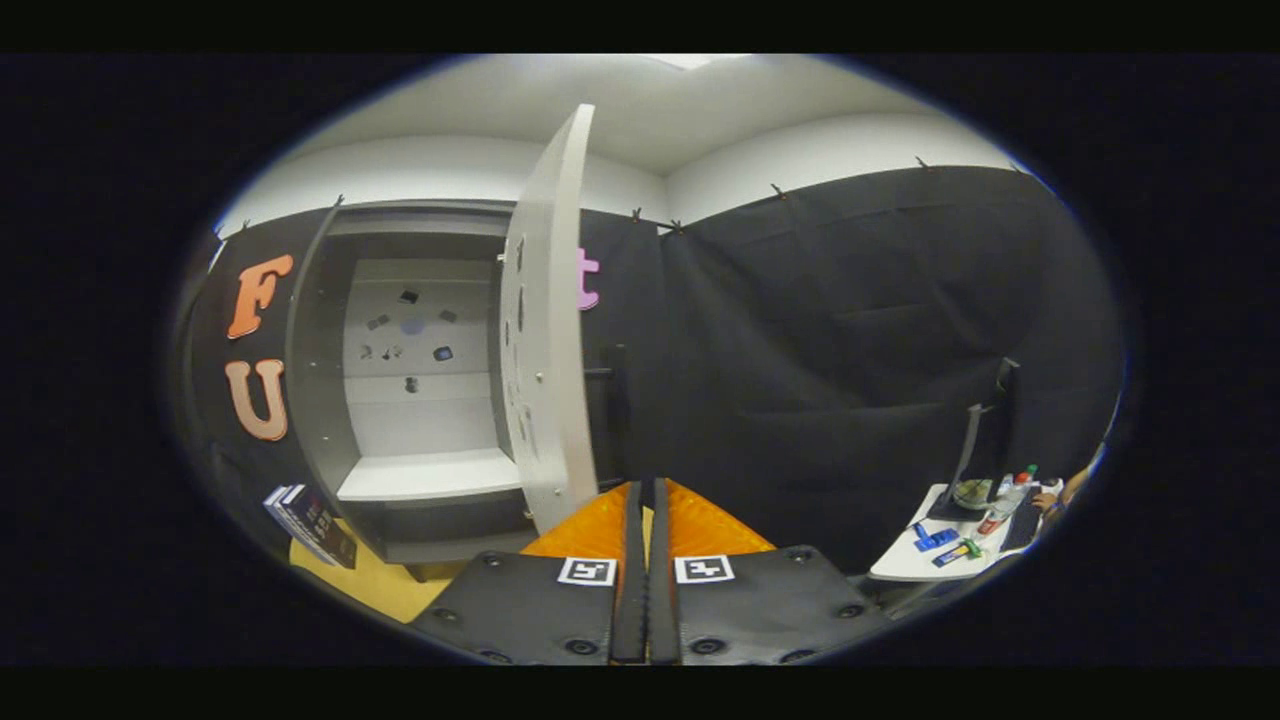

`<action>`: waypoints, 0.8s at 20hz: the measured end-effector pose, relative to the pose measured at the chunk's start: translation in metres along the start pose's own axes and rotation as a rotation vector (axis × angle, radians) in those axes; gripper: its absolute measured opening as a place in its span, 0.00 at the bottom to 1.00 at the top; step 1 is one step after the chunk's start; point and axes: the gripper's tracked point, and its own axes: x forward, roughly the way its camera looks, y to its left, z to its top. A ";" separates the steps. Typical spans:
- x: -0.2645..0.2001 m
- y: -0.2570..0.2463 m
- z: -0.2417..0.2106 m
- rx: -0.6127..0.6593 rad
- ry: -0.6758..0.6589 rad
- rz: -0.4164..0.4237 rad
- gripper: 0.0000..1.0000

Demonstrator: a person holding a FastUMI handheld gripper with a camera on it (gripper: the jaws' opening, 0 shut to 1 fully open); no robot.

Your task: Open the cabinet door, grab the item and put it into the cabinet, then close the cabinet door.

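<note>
One cabinet (420,400), one door (545,330) open, tongs (646,500) closed, empty

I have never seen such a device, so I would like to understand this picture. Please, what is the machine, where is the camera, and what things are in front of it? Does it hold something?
There is no robot arm here. A person carries a two-finger gripper by hand, and the camera rides on it, looking forward along the fingers. They are pressed together with nothing between them, so it holds nothing. Just ahead, slightly to one side, stands a grey cabinet with its door swung open; a pale shelf shows inside. A dark box lies on the yellow surface below the cabinet. On the other side, a small white table carries bottles and small items, too small to name.
</note>
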 end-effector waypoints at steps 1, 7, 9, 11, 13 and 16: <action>-0.002 0.001 -0.001 0.001 0.001 0.007 0.08; -0.010 0.047 -0.042 -0.009 0.064 0.137 0.35; -0.010 0.076 -0.069 0.011 0.118 0.201 0.46; -0.007 0.102 -0.094 0.015 0.159 0.245 0.57; -0.002 0.122 -0.124 -0.009 0.204 0.281 0.68; 0.006 0.137 -0.161 -0.053 0.243 0.302 0.77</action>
